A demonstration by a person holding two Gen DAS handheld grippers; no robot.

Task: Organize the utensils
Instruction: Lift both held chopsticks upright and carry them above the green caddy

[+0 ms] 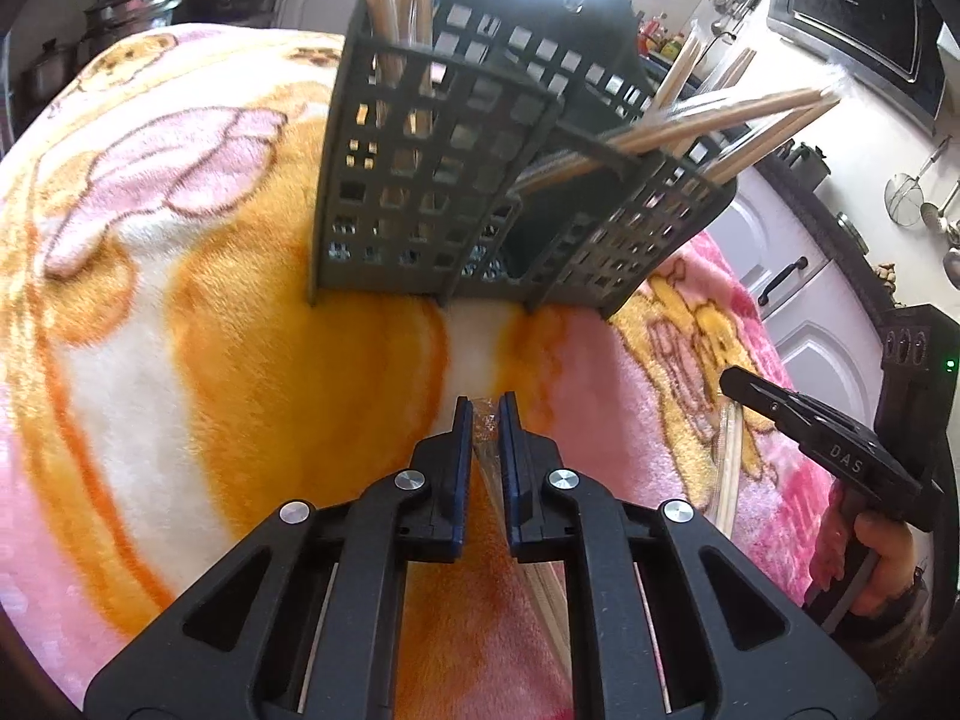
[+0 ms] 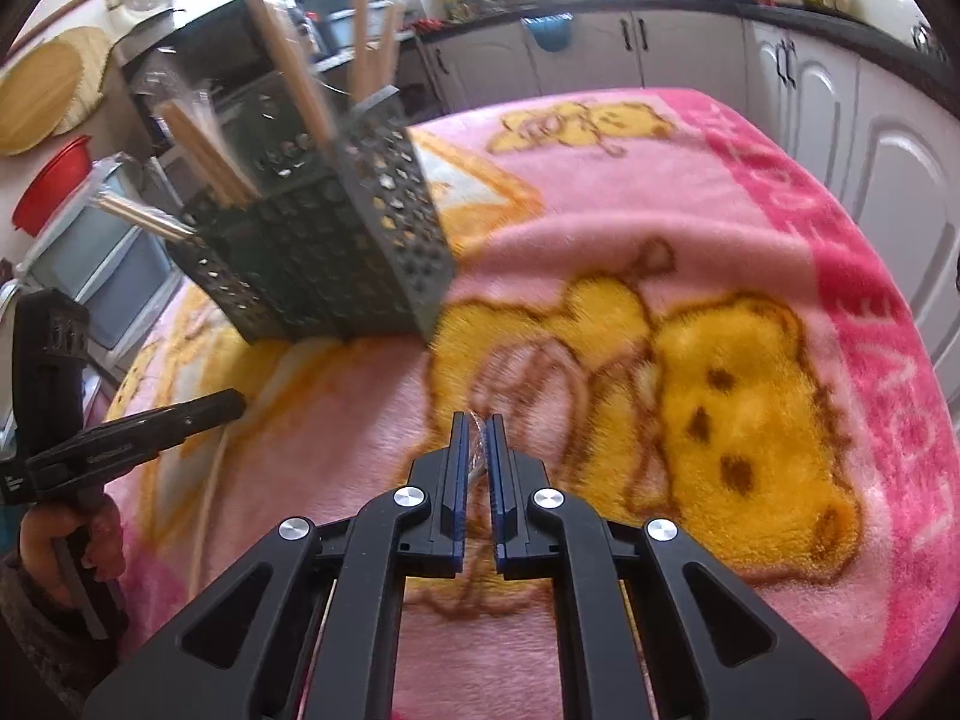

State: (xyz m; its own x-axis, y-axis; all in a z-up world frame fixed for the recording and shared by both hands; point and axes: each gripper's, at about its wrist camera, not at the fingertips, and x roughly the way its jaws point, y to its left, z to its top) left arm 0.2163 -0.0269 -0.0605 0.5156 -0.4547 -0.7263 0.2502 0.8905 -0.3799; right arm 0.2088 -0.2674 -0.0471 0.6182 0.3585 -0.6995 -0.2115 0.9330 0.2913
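Left wrist view. The left gripper point(image 1: 485, 420) had its jaws clamped on the clear-wrapped end of a pair of wrapped chopsticks point(image 1: 489, 462), whose wooden length ran back beneath the gripper. The grip at the tip probably served to let the pair swing upright for dropping in. Ahead, on the patterned blanket point(image 1: 210, 330), stood the dark perforated utensil caddy point(image 1: 432, 180), with loose chopsticks point(image 1: 720, 120) leaning out of its compartments. At the right edge the right gripper point(image 1: 750, 387) appeared side-on, held by a hand point(image 1: 882, 564), with a second wrapped pair point(image 1: 729, 480) hanging from it.

Right wrist view. The right gripper point(image 2: 478, 435) was likewise closed on a crinkled clear wrapper tip point(image 2: 478, 450); the wood itself was hidden below the jaws here, so only the left view showed this pair's length. The caddy point(image 2: 336, 264) stood further off to the left, blurred, and showed a metal handle point(image 2: 144, 219) projecting from its near corner, which the left view did not reveal. The left gripper point(image 2: 231, 402) entered at the left.
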